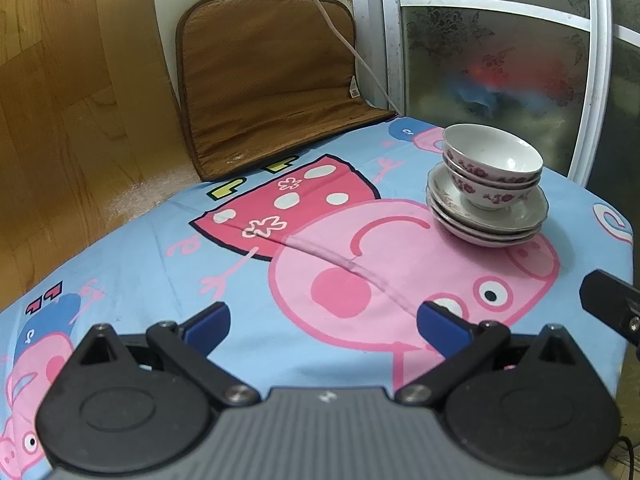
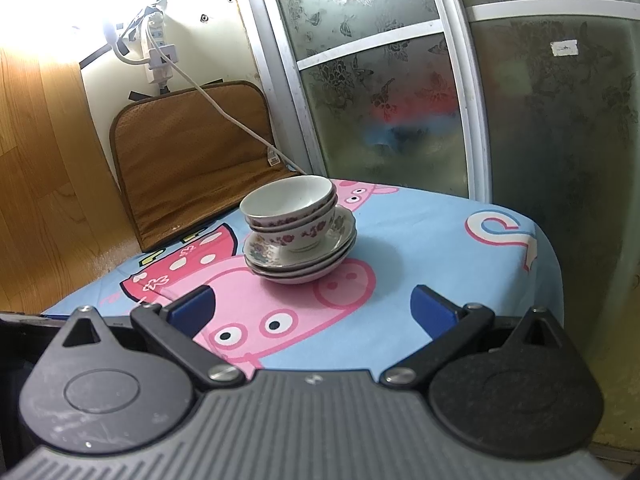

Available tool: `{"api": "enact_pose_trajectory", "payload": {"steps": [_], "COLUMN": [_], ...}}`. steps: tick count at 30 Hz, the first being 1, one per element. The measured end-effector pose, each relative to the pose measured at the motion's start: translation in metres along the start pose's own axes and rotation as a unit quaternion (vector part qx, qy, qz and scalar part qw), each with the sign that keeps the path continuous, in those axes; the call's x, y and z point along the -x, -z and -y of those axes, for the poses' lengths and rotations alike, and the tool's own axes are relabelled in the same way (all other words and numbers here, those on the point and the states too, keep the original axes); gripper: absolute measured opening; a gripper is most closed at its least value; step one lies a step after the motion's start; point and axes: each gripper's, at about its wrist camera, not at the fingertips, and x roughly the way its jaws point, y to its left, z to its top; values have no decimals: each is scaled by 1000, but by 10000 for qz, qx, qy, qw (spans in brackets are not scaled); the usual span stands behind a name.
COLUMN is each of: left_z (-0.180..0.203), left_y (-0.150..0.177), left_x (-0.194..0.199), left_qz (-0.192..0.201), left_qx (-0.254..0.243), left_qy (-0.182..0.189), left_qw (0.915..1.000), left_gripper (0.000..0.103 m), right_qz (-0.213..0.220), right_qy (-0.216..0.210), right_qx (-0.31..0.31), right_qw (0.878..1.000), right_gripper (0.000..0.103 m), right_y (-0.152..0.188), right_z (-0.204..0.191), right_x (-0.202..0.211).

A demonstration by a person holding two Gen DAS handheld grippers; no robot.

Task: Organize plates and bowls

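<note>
Both claws, left claw [image 1: 323, 322] and right claw [image 2: 312, 308], wide, empty; stacked bowls [image 2: 294, 216] near table edge [image 2: 554, 264].

A light blue cartoon-pig printed cloth [image 1: 168, 240] covers the worktop, with a large pink pig face and a red spotted dress shape across its middle. At the far edge a brown padded fabric cushion [image 1: 264, 80] leans upright against the cream wall, its lower flap lying on the cloth. A white power cable [image 1: 340, 36] runs down across the cushion from a white wall power strip [image 2: 158, 46] held with black tape. To the left is a wood-grain panel [image 1: 72, 100]. To the right stands a frosted floral-patterned glass sliding door in a white frame [image 2: 380, 92]
</note>
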Motion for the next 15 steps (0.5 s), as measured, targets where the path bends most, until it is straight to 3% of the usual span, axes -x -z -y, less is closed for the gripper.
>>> {"api": "enact_pose_trajectory", "payload": {"steps": [15], "left_z": [2], "left_y": [1], "left_x": [-1], "left_qz": [-81], "left_qx": [-86], "left_qy": [-11], "left_qw": [9999], "left_gripper": [103], "right_qz": [-21], "right_qy": [7], "right_qx": [-33], "right_qw": [10000], "right_gripper": [103], "right_y": [1], "right_z": [1], "right_x": [0]}}
